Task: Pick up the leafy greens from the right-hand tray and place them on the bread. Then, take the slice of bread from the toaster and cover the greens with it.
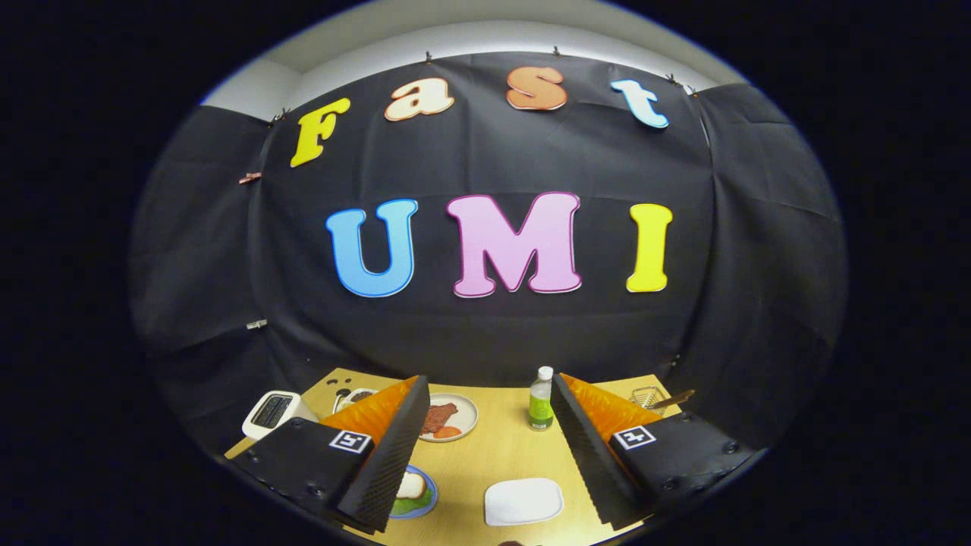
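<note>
Claw (489,455): mine, fingers spread wide over the table (493,447), holding nothing. Each finger carries a square black-and-white marker; no readable writing there.
Toaster (271,413): white, beyond my left finger, at the table's far left corner.
Blue plate (425,500): beside my left fingertip, bearing bread (410,486) on greens (416,503).
White tray (523,500): between my fingers.
Bottle (541,400): green, label too small to read.
Plate of meat (449,418): left of the bottle.
Wire basket (649,396): beyond my right finger.
</note>
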{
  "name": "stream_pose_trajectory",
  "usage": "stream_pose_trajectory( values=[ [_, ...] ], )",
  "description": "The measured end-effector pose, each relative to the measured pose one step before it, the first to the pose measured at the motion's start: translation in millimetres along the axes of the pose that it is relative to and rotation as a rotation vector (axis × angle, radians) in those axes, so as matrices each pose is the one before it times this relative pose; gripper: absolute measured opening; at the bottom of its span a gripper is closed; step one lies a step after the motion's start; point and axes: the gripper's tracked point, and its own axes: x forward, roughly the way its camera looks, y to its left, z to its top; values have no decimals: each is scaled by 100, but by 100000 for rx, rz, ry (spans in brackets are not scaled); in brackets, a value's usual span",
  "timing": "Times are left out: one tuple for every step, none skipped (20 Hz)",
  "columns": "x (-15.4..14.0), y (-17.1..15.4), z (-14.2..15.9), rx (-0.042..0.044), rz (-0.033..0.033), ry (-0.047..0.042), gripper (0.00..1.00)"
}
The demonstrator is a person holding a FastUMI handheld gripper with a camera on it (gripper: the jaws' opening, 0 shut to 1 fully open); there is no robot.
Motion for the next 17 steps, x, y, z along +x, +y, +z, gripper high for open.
stream_pose_trajectory(
  values=[
    [-938,-553,-2,-199,-1337,-61,99],
    [-859,-646,-202,-437,-2154,241,99],
    [-890,-270,-246,316,-1425,186,99],
    [-857,18,-385,697,-932,473,99],
    [-782,53,-541,372,-955,983,99],
    [-660,-70,-604,147,-1213,1250,99],
    [-459,112,-454,-144,-744,1030,99],
    [-250,125,-231,390,-1252,395,99],
    [-242,236,-90,694,-830,343,99],
    [2,288,-38,713,-841,72,99],
    [-82,438,-16,718,-150,427,99],
    [118,568,232,357,154,-196,99],
    [171,455,102,-195,-118,-30,99],
    [213,497,186,-596,28,-268,99],
    [178,358,245,-785,-153,-676,99],
    [160,421,42,-99,273,184,99],
    [-43,666,-404,49,1228,1055,99]
  ],
)
